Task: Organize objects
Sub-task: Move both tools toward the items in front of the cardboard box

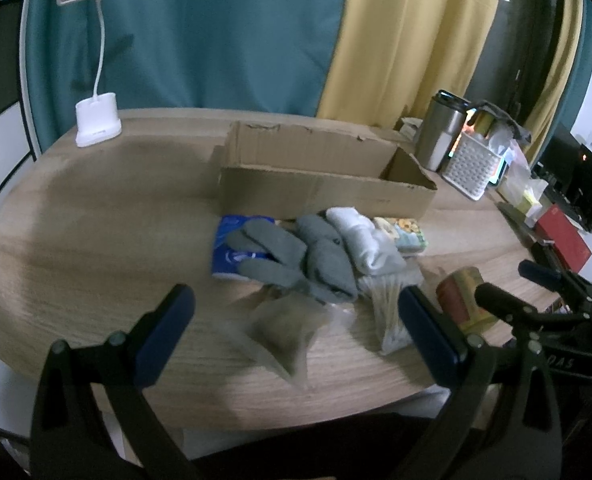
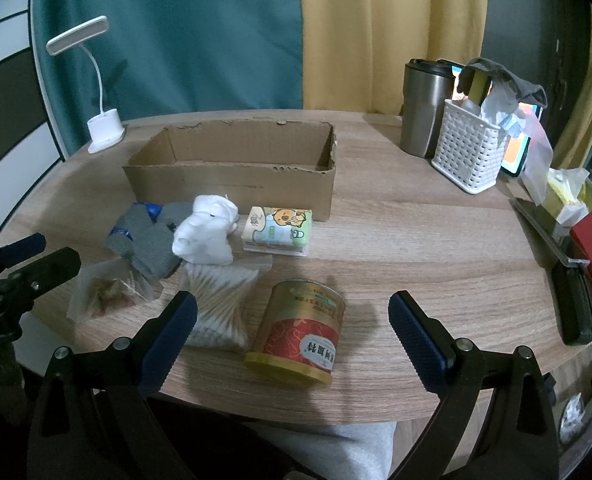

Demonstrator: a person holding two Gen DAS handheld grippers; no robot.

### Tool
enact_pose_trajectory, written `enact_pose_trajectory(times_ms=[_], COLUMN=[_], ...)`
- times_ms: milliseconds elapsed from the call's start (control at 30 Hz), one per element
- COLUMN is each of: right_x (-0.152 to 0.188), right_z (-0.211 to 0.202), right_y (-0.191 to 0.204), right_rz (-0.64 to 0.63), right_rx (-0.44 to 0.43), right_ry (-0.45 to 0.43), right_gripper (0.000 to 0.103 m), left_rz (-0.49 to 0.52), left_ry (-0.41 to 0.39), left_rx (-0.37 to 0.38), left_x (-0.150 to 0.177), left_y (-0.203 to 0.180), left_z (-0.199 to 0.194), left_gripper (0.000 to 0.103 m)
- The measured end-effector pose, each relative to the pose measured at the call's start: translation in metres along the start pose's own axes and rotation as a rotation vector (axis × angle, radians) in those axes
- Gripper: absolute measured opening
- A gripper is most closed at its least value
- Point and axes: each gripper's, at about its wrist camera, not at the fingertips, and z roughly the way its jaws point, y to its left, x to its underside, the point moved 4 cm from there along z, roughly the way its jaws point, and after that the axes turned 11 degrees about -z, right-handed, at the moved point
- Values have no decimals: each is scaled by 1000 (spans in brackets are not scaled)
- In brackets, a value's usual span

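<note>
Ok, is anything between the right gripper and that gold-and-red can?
Nothing visible. The right gripper is open, and the can lies on its side on the table, directly between and ahead of the fingers. The cotton swab bag sits just left of the can, near the left finger, not across the path.

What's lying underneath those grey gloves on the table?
A blue packet sticks out from under the grey gloves, with its label only partly showing. The gloves' lower edge also overlaps a clear bag of snacks. Whatever else lies beneath is covered.
</note>
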Motion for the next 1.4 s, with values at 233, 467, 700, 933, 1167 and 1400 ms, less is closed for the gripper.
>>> enact_pose_trajectory(times_ms=[233, 467, 700, 933, 1167, 1400], right_x=[0, 0, -1, -1, -2, -1], right_z=[0, 1, 2, 3, 6, 11], right_y=[0, -1, -8, -11, -11, -10], right_rz=[2, 2, 11, 11, 8, 2], right_rx=[-1, 3, 17, 21, 23, 25], right_ry=[3, 3, 3, 8, 13, 30], right_gripper=[98, 98, 98, 98, 98, 98], left_rz=[-2, 0, -1, 0, -5, -13], left_ry=[3, 6, 9, 15, 24, 46], left_rx=[-1, -1, 1, 5, 4, -1], left_x=[0, 0, 1, 2, 3, 7], left_y=[1, 1, 2, 1, 3, 7], left_z=[2, 3, 4, 6, 9, 16], left_gripper=[102, 102, 102, 102, 102, 102])
